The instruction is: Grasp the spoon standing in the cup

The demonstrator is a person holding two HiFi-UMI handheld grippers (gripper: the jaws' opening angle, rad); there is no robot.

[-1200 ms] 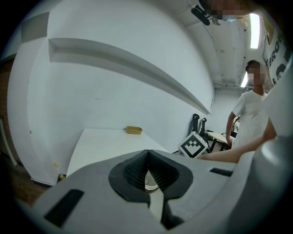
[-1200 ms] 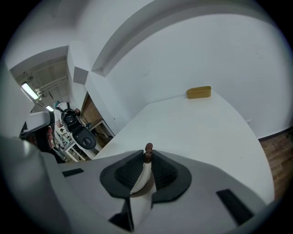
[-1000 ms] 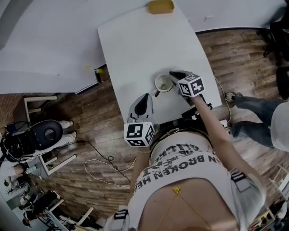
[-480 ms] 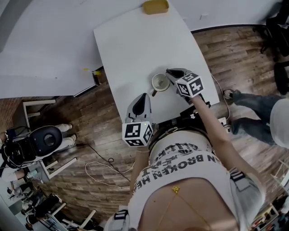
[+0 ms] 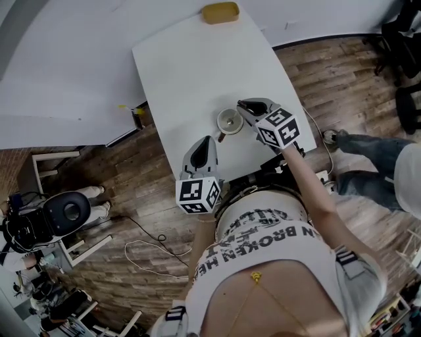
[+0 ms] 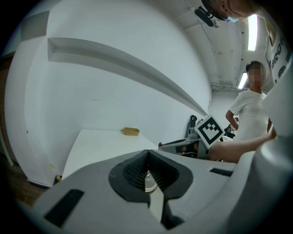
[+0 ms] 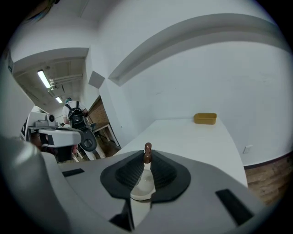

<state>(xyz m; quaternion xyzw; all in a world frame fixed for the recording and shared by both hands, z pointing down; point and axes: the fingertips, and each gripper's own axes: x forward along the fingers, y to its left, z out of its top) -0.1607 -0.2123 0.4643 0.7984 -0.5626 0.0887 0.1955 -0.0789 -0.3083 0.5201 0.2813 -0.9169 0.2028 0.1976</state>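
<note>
A white cup stands near the front of the white table. My right gripper reaches in at its right rim. In the right gripper view the jaws press together on the brown top of the spoon handle, with the pale cup showing below between them. My left gripper hovers at the table's front edge, a little short of the cup, with its jaws shut and nothing between them.
A yellow-brown tray sits at the table's far edge, also visible as the tray in the right gripper view. A person in a white shirt stands off to the right. Wooden floor, cables and equipment surround the table.
The head view has drifted slightly, so the table sits more to the left. The right gripper stays at the cup's right rim; the left gripper keeps its place.
</note>
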